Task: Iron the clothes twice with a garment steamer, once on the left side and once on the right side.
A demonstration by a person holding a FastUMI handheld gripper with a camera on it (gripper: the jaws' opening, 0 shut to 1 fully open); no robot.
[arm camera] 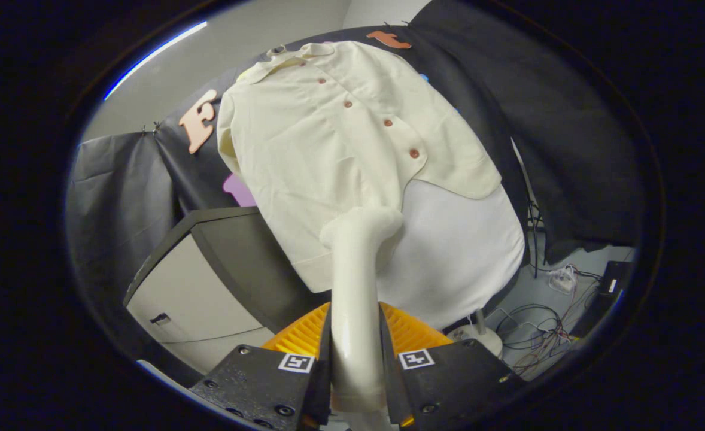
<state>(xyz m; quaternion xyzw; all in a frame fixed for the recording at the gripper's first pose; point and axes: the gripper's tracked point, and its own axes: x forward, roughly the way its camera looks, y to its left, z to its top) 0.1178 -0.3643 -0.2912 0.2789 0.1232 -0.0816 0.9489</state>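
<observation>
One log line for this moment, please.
tool: shut on steamer | head: on shirt lower front | shirt: hanging

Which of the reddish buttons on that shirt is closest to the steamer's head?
The lowest button, just above the shirt's curved hem. The other three run up towards the collar, away from the steamer clamped in the gripper.

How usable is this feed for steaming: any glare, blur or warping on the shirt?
Gripper view: the shirt is evenly lit, sharp, without glare; fisheye bends the ironing board and cabinet; the steamer, clamped in the gripper jaws, looms large and hides some hem.
</observation>
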